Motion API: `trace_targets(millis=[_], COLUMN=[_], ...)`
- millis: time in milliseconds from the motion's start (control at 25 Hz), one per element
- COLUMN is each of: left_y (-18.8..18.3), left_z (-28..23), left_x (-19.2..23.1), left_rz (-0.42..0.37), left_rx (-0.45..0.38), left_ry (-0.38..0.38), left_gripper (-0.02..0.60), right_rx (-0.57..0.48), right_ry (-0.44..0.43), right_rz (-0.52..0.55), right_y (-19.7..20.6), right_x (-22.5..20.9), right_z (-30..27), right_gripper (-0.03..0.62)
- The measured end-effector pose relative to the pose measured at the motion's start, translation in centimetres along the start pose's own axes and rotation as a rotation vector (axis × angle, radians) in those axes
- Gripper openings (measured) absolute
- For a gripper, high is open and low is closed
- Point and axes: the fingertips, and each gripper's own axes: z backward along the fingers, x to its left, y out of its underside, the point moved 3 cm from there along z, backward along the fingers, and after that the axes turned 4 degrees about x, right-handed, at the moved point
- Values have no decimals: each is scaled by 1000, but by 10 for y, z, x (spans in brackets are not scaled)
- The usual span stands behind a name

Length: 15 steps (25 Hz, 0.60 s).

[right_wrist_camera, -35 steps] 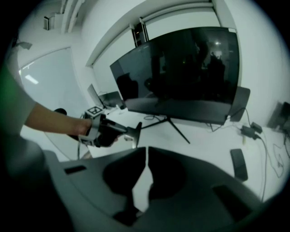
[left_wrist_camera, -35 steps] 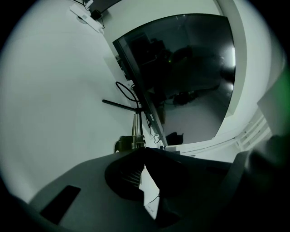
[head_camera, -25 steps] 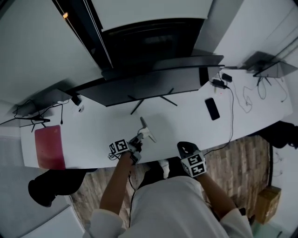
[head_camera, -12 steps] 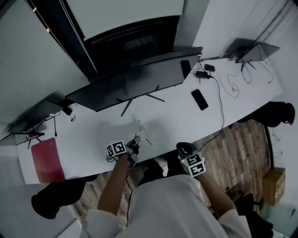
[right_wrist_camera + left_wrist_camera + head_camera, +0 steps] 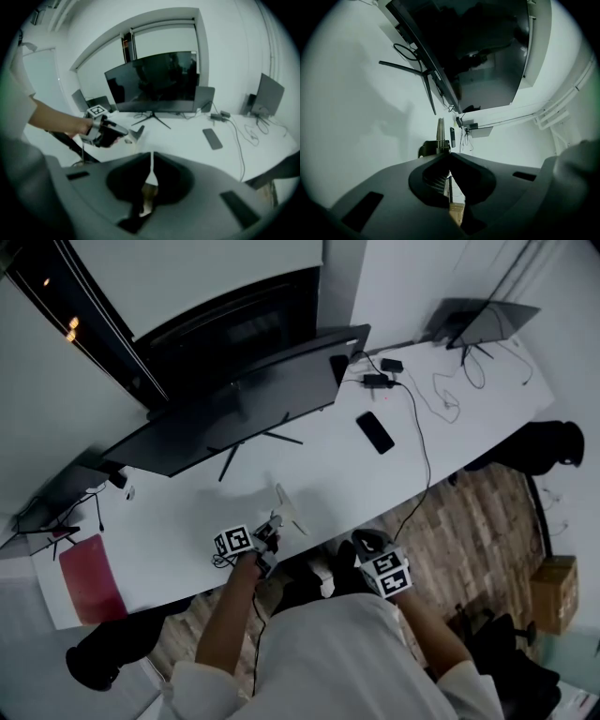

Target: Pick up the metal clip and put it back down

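Gripping clip (image 5: 439,133) at its tail, left fingers (image 5: 425,164) clamped; right fingers (image 5: 136,161) closed, empty. Risk: shallow pinch may let clip swivel or drop ahead of fingertips.

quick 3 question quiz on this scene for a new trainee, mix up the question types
1. True or false: the left tongs are shut on the metal clip.
2. Which of these lies on the white desk? A) a black phone B) a mug C) a keyboard
3. Fill in the blank: the right tongs have their jaws together and hold ____.

Key
1. True
2. A
3. nothing
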Motion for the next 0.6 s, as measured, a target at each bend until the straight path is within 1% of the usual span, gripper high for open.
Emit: trace_targets(millis=[280, 600], left_y=[24, 47], left_z=[-42, -92], left_x=[-20, -31], left_rz=[12, 12], left_rx=[16, 28], left_ry=[-8, -6], left_gripper=[37, 37], right_rx=[19, 46], right_ry=[-11, -48], right_rz=[-36, -58], right_y=[24, 46], right_x=[-36, -75], right_z=[16, 20], right_gripper=[37, 37])
